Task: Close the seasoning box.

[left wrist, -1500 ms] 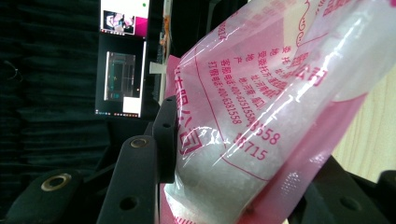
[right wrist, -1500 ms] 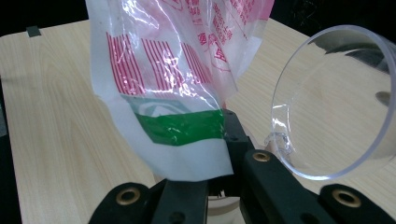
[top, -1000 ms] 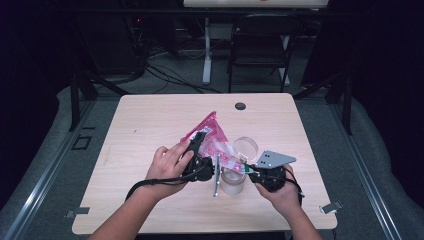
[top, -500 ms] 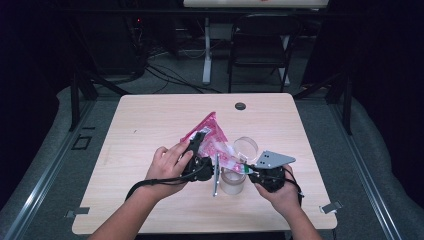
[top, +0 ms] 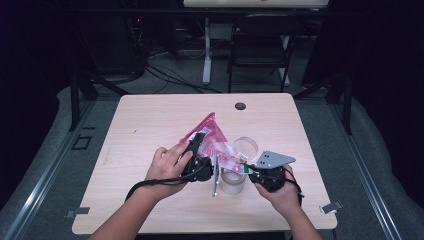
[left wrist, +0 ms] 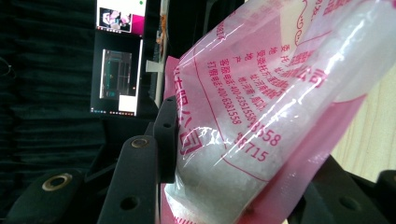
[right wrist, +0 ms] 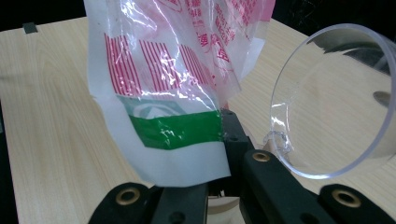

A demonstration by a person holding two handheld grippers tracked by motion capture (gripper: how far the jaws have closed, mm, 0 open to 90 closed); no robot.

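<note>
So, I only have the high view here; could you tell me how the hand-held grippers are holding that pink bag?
Observer: The left hand-held gripper is shut on the bag's bulging part, which holds white grains.
Operator: Thank you. And the right one, please?
Observer: The right hand-held gripper pinches the bag's flat white edge, just beside a green band.
Operator: Is the clear cup near it?
Observer: Yes, the cup's rim is right beside that gripper's jaw, with its mouth facing the camera.
</note>
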